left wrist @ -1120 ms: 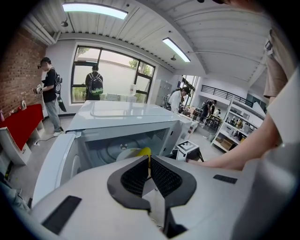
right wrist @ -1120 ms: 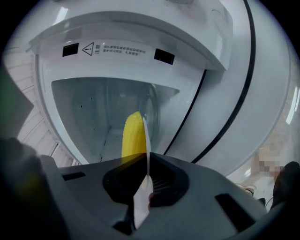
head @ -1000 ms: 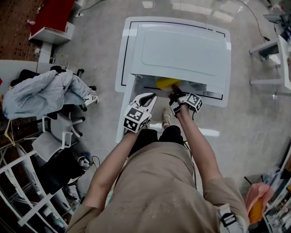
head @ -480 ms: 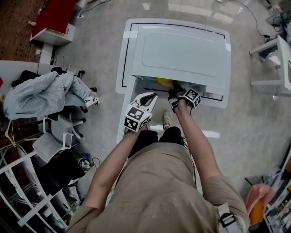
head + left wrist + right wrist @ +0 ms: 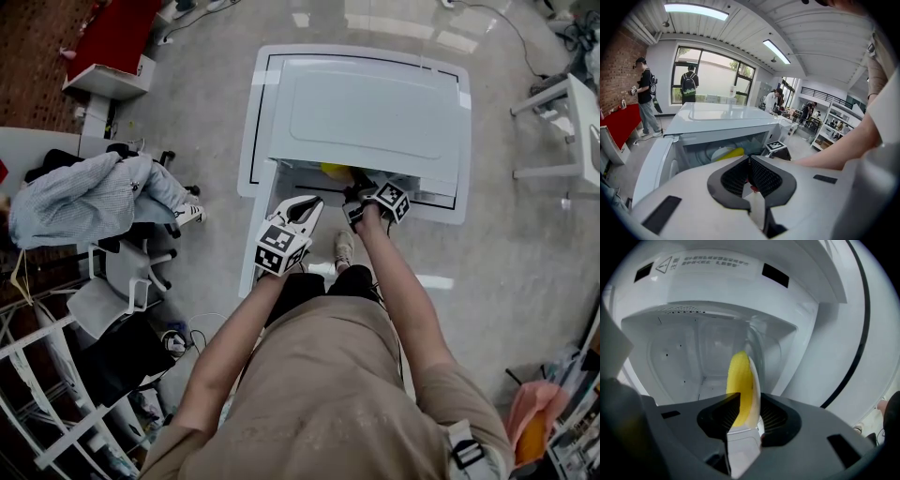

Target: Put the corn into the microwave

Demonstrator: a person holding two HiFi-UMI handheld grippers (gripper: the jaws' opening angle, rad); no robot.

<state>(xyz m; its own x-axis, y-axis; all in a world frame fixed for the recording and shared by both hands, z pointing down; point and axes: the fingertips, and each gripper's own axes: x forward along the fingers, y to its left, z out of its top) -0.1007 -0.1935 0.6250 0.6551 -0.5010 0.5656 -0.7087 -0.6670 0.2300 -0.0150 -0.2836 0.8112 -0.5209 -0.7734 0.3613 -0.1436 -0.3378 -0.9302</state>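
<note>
right gripper (image 5: 743, 404) jaws just opening, partway apart | corn (image 5: 740, 378) between them, inside microwave (image 5: 670, 357) | left gripper (image 5: 750, 160) jaws together, empty

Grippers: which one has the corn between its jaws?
The right gripper: the yellow corn stands between its jaws, which have just been opening, at the microwave cavity's mouth. The left gripper has its jaws together and empty, outside it.
</note>
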